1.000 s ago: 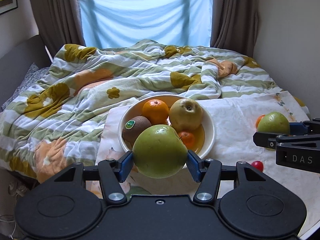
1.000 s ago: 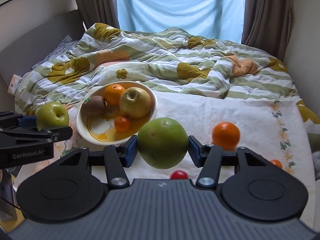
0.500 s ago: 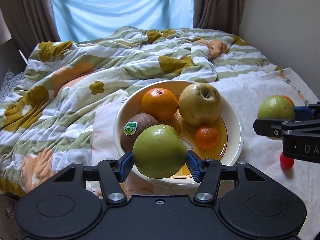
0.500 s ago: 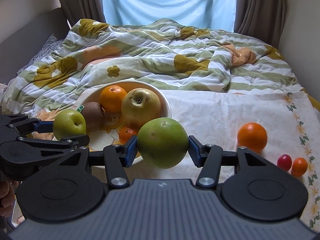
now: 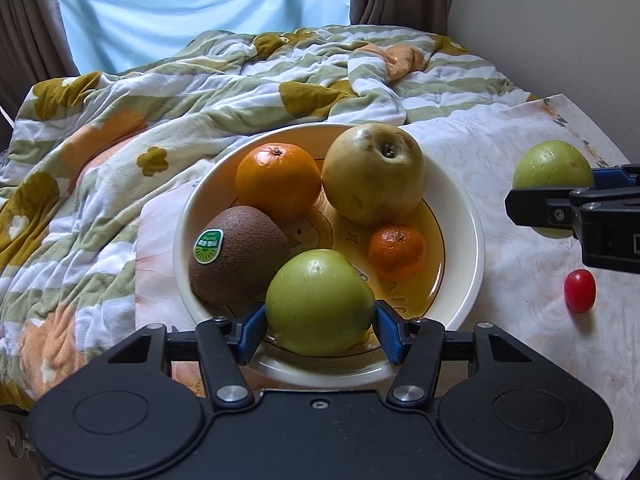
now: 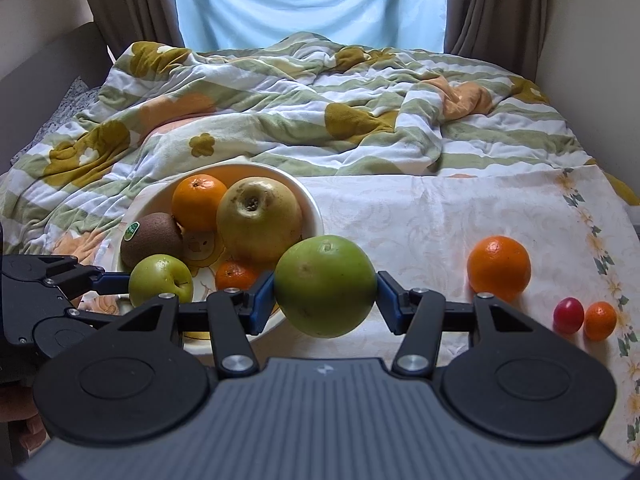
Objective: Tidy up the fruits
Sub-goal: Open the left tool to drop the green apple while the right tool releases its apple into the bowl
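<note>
smooth green apple [image 5: 320, 302] in left gripper [image 5: 320, 330], now lower over bowl [image 5: 466, 216]

A bed [image 6: 520, 152] carries a rumpled quilt [image 6: 280, 112], a cloth [image 6: 440, 216] and a bowl [image 5: 464, 216].

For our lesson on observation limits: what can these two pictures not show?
- Left wrist view: whether the small green apple rests on the cream ceramic bowl; the left gripper hides its underside.
- Kiwi sticker text: too small.
- Right wrist view: bowl's near rim hidden by grippers.
</note>
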The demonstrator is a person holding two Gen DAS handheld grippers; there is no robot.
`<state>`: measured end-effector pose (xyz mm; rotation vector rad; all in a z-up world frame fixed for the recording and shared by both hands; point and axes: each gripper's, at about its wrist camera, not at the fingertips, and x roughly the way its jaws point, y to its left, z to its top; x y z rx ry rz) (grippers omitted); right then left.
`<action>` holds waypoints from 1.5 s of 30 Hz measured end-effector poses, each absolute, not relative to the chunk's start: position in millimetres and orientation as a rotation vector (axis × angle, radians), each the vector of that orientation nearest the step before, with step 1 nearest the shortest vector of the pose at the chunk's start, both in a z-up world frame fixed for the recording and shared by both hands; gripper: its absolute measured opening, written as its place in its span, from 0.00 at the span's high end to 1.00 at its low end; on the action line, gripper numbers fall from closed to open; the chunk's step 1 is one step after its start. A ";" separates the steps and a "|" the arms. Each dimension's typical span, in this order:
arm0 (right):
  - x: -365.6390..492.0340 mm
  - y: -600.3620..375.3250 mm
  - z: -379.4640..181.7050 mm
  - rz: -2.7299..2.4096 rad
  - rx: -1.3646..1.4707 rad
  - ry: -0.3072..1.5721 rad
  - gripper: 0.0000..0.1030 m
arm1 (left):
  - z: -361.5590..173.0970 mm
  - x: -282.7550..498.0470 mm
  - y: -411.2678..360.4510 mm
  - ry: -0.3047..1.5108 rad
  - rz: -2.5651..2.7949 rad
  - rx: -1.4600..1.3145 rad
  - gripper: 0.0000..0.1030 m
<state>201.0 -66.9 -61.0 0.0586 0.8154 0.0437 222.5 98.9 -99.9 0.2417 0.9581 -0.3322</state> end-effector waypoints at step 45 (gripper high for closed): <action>253.9 28.9 -68.8 0.393 -0.115 0.771 0.20 | -73.7 155.2 148.7 0.932 -0.112 0.072 0.04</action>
